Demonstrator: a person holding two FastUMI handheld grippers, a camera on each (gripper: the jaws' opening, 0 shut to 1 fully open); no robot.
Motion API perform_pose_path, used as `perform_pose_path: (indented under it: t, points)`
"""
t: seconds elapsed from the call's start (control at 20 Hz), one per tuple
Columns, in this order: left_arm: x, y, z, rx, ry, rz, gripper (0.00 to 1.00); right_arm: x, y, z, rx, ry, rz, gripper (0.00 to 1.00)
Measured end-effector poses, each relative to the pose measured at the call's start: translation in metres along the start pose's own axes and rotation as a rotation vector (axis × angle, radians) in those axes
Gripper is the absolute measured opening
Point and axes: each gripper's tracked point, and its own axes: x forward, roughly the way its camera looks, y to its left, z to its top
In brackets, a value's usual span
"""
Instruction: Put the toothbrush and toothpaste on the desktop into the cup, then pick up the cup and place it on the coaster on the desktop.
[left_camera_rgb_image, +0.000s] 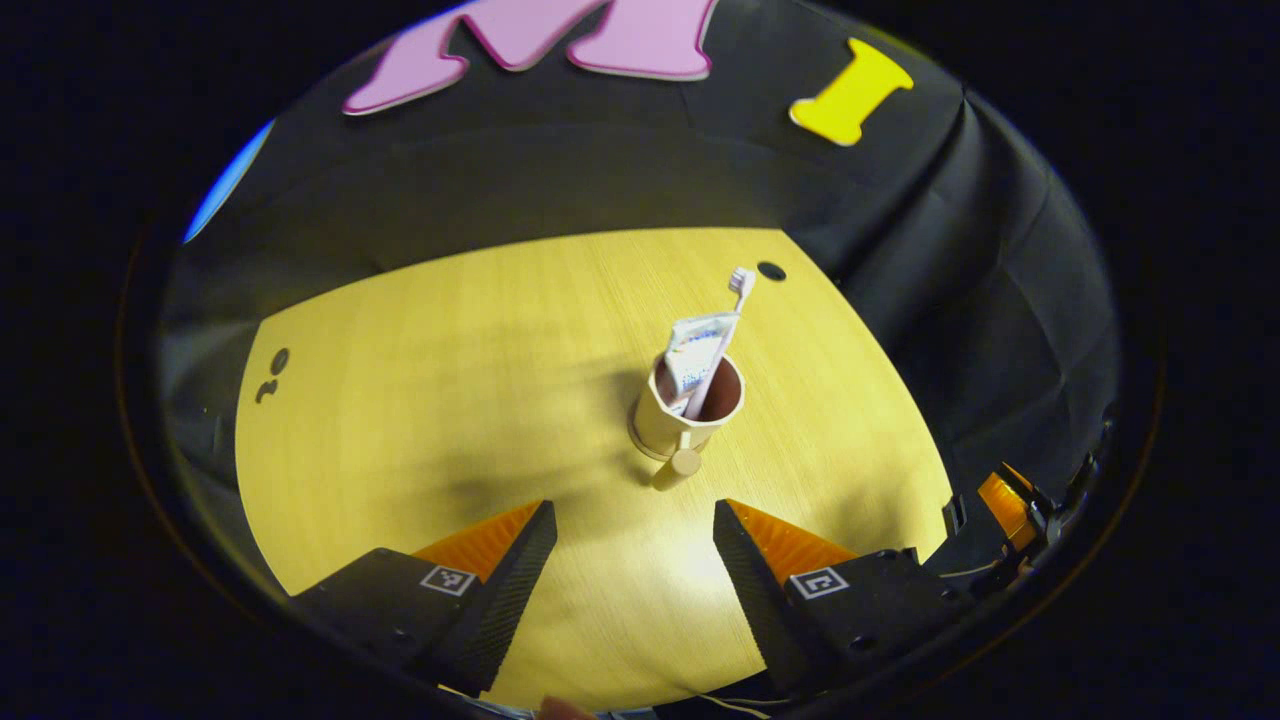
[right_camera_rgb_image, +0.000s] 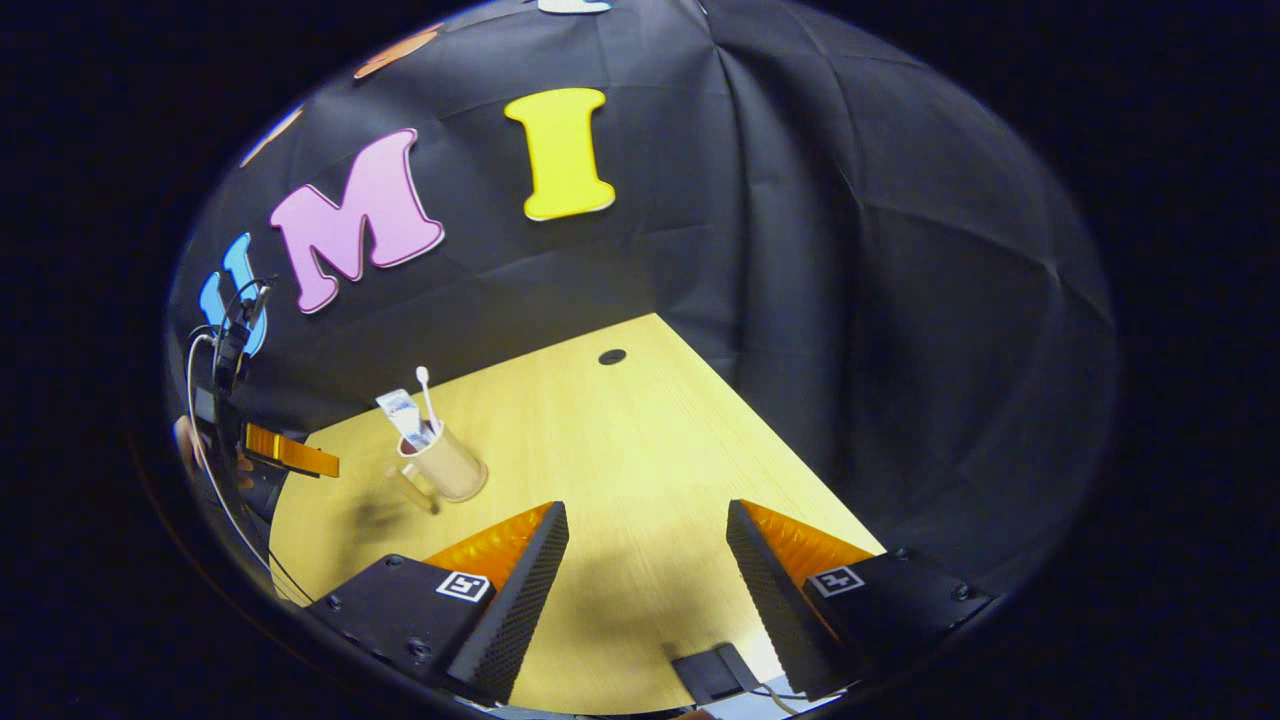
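Pale matt wood-grain desktop (left_camera_rgb_image: 450, 380), smooth matt cup (left_camera_rgb_image: 665, 415), glossy plastic toothpaste (left_camera_rgb_image: 692, 355) tube, creased black cloth wall (right_camera_rgb_image: 850, 250).

i see a light wood-grain table (left_camera_rgb_image: 420, 380) backed by the booth's black cloth wall (left_camera_rgb_image: 960, 260), which hangs in folds down to the table's far edge. there's a small round dark hole (left_camera_rgb_image: 771, 271) near the far corner of the tabletop, and i see another dark hole (left_camera_rgb_image: 280, 361) with a small mark beside it near the other edge. in the right gripper view a small dark block (right_camera_rgb_image: 712, 672) with a cable sits at the near edge.
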Motion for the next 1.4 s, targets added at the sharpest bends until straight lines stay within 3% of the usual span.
perform_pose_path:
  t: [0.25, 0.35, 0.8, 0.95, 1.1, 1.4]
  points:
    - [-0.087, 0.034, -0.011, -0.030, -0.207, 0.083, 0.98, -0.035, 0.055, 0.019, -0.057, -0.040, 0.069, 0.98]
    - [-0.117, 0.033, -0.018, -0.035, -0.290, 0.071, 0.98, -0.051, 0.079, 0.023, -0.081, -0.059, 0.103, 0.98]
    - [-0.242, 0.044, -0.066, -0.025, -0.639, 0.156, 0.98, -0.132, 0.186, 0.001, -0.156, -0.089, 0.283, 0.98]
    - [-0.267, 0.044, -0.087, -0.033, -0.768, 0.147, 0.98, -0.157, 0.207, -0.012, -0.164, -0.099, 0.322, 0.98]
    - [-0.280, 0.053, -0.114, -0.014, -0.831, 0.192, 0.98, -0.178, 0.221, -0.017, -0.194, -0.125, 0.346, 0.98]
    - [-0.298, 0.049, -0.144, -0.050, -0.885, 0.118, 0.97, -0.209, 0.234, 0.000, -0.190, -0.216, 0.361, 0.98]
